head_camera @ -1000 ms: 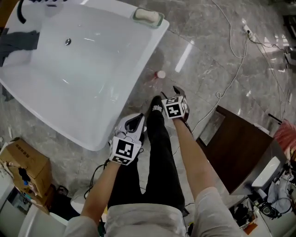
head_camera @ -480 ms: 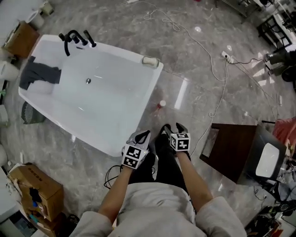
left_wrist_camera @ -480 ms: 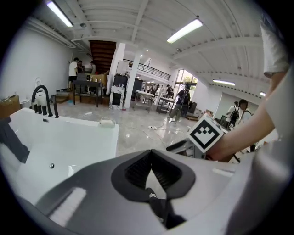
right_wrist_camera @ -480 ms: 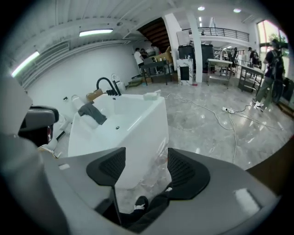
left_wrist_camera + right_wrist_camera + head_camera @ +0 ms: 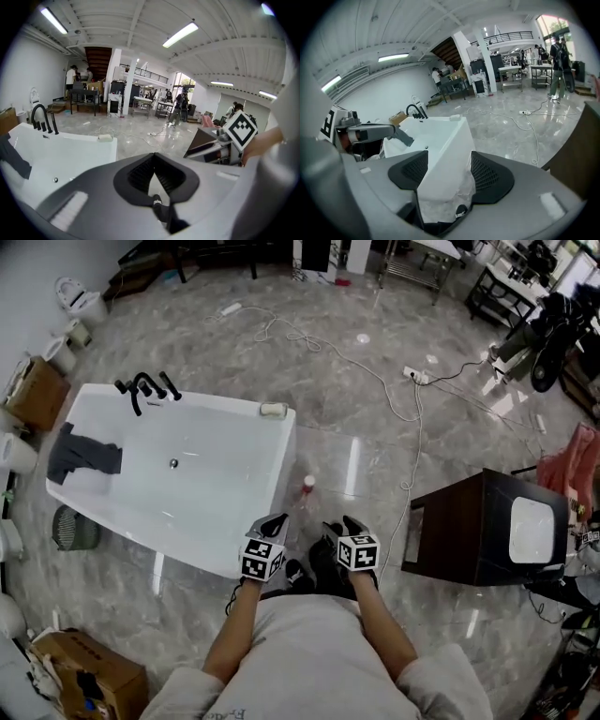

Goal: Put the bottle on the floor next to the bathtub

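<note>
Bottle set down by the tub, both grippers clear of it

The bottle (image 5: 307, 486) stood upright on the floor (image 5: 375, 460), just beside the long side of the tub (image 5: 281, 456), near the tub's corner. It was ahead of both grippers and apart from them, with bare floor between it and the fingers. The left gripper (image 5: 275, 522) hung near the tub's side, and its own view showed the left gripper (image 5: 153, 187) with its fingers pressed together and nothing pinched. The right gripper (image 5: 339, 525) hung farther from the tub. In its own view the right gripper (image 5: 449, 180) had its fingers (image 5: 490, 176) spread wide, and only the tub (image 5: 440, 140) and floor showed through the gap.

The floor was glossy grey marble in a big open hall with strip lights and people standing well beyond the tub. White cables (image 5: 410, 442) trailed across the floor on the bottle's side of the tub. A dark cabinet (image 5: 464, 531) stood well apart from the tub, past the right gripper.

Counted: one bottle, one tub and two grippers. One black tap (image 5: 145, 388) sat at the tub's far end, and one dark cloth (image 5: 84, 454) was draped over its rim. There were two boxes, one (image 5: 36, 395) beyond the tap end and one (image 5: 80, 667) off the tub's near corner
</note>
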Motion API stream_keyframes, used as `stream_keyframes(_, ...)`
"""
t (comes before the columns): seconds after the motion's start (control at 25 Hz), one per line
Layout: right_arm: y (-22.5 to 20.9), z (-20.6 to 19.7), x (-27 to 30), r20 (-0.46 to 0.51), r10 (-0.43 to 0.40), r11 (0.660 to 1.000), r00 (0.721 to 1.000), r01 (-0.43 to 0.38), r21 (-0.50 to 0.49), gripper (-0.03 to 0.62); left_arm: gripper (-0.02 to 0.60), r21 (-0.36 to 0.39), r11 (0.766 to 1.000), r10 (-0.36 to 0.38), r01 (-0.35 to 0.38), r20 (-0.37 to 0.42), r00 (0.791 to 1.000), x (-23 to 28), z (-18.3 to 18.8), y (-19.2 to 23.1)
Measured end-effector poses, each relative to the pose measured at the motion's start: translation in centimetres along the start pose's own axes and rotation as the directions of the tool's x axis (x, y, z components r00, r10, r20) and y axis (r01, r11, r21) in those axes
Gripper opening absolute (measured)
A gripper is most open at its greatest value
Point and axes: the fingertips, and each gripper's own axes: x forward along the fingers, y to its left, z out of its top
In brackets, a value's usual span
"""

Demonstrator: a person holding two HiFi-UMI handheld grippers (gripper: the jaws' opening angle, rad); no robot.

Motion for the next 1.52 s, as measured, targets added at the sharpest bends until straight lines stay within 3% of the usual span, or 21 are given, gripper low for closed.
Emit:
stream_keyframes(0.32,0.1,0.4,-3.6,0.076,0.019,1.000,0.997,-0.019,0.000,0.288,0.057,0.040,0.999,-0.026,0.026,0.008,1.000,0.7,1.1,-2.7)
stream_keyframes(0.64,-0.1,-0.2,-3.9,0.063,0.030,0.999,0.998,-0.028,-0.044,0.288,0.057,0.013,1.000,-0.015,0.016,-0.020,1.000,0.6,0.1,-3.4)
stream_keyframes(0.88,0.2,-0.7,-3.6,0.070,0.046,0.998,0.996,-0.042,-0.056,0.287,0.057,0.037,0.995,0.088,-0.090,0.066,0.994,-0.2,1.8,-1.5)
stream_keyframes(1.04,0.8,-0.4,-2.9,0.070,0.059,0.995,0.996,-0.052,-0.087,0.287,0.057,-0.007,0.998,0.056,-0.056,0.104,0.993,-0.7,2.3,-1.2)
stream_keyframes(1.24,1.5,0.2,-2.3,0.065,0.085,0.990,0.994,-0.077,-0.117,0.287,0.057,0.014,1.000,0.018,-0.020,0.137,0.990,-0.8,3.3,-2.2)
stream_keyframes(1.52,2.1,0.8,-1.9,0.086,0.100,0.991,0.991,-0.091,-0.102,0.268,0.057,0.020,0.999,0.037,-0.041,0.178,0.983,-1.2,4.4,-1.9)
